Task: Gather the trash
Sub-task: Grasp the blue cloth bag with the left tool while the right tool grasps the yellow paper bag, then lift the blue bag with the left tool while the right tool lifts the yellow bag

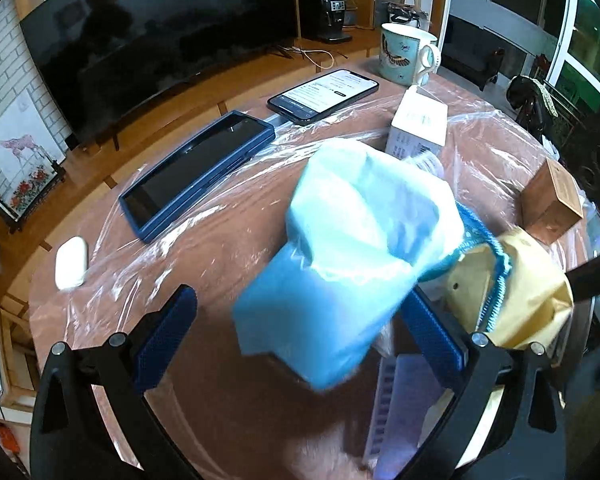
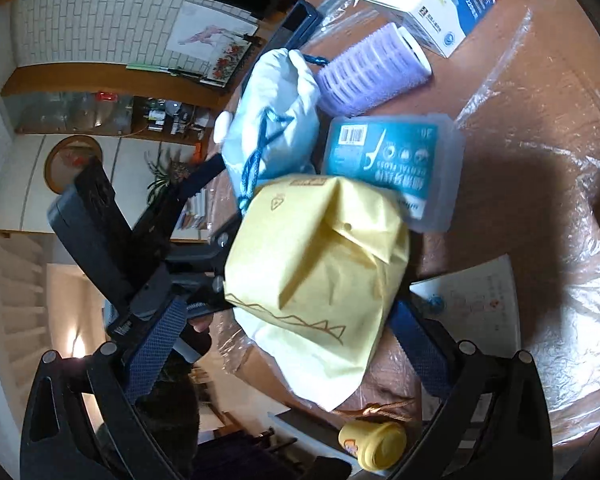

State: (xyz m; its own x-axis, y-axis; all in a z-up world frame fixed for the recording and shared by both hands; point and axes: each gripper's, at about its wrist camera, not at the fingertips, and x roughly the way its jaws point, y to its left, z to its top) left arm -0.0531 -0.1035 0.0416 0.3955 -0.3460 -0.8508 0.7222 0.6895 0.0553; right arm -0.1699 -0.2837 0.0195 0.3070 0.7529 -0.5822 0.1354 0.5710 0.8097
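A light blue drawstring bag (image 1: 352, 248) hangs blurred between the wide-apart fingers of my left gripper (image 1: 300, 328); no pad touches it. It also shows in the right wrist view (image 2: 268, 120). Its blue cord (image 1: 496, 280) runs over a yellow paper bag (image 1: 516, 292). In the right wrist view the yellow paper bag (image 2: 320, 272) fills the space between the spread fingers of my right gripper (image 2: 292, 340); whether the pads press on it is hidden. The left gripper's black body (image 2: 132, 248) sits just left of that bag.
A plastic-covered round table (image 1: 220, 240) holds a blue-cased tablet (image 1: 196, 172), a phone (image 1: 324, 94), a white mouse (image 1: 71, 262), a mug (image 1: 406, 52), a white box (image 1: 420, 124), a brown box (image 1: 552, 200), a purple roller (image 2: 372, 72), a floss box (image 2: 392, 160) and a small yellow cup (image 2: 376, 444).
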